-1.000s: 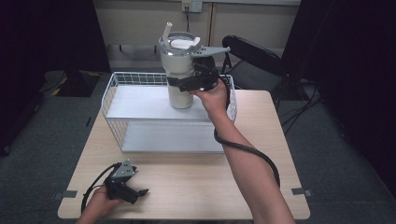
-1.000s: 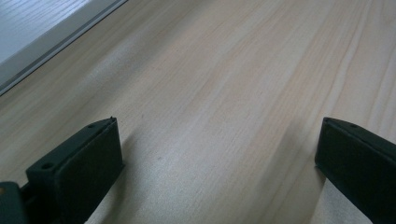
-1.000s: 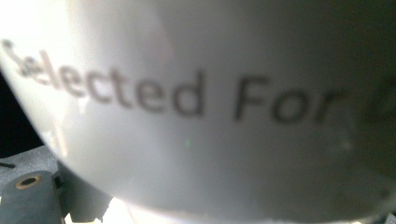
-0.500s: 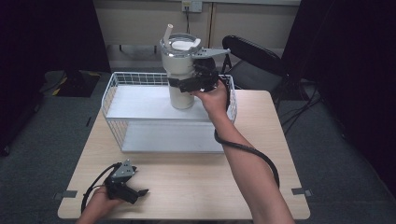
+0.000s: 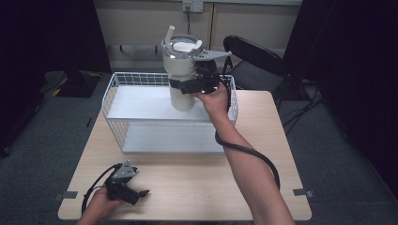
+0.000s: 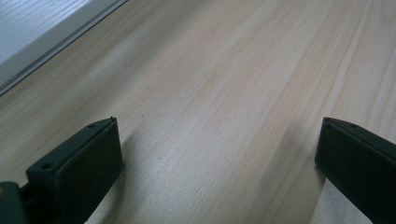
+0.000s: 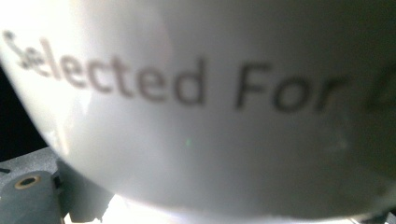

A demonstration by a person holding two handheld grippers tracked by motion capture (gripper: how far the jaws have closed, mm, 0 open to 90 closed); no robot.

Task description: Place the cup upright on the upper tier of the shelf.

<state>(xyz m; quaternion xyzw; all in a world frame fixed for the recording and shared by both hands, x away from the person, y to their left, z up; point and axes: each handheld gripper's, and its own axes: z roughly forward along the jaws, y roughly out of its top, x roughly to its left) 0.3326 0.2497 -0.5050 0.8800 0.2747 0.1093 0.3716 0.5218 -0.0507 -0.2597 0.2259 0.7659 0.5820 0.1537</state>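
A: Start nearest us, taking the basket as the marker. What's on our side of it?

B: The left gripper lies on the table, well short of the basket and off toward its left corner. Its jaws stand wide apart with bare wood between them; it holds nothing.

A: And the tumbler?

B: Over the basket's far half, upright, lid and straw on top. The right gripper is clamped on its side, about midway up. From the high view the base looks to hang just above the basket's white floor, though I can't tell for certain that they're apart. The right gripper view has the white wall pressed close, lettered "Selected For".

A: So how far along?

B: I'd judge the grasp is done and the tumbler is in transit. Whether it's going in or coming out, these pictures don't say. Setting it down and letting go remains.

A: The surroundings?

B: Pale wood table on grey carpet. Beyond the basket, a black chair, cream cabinets and dark curtains at either side.
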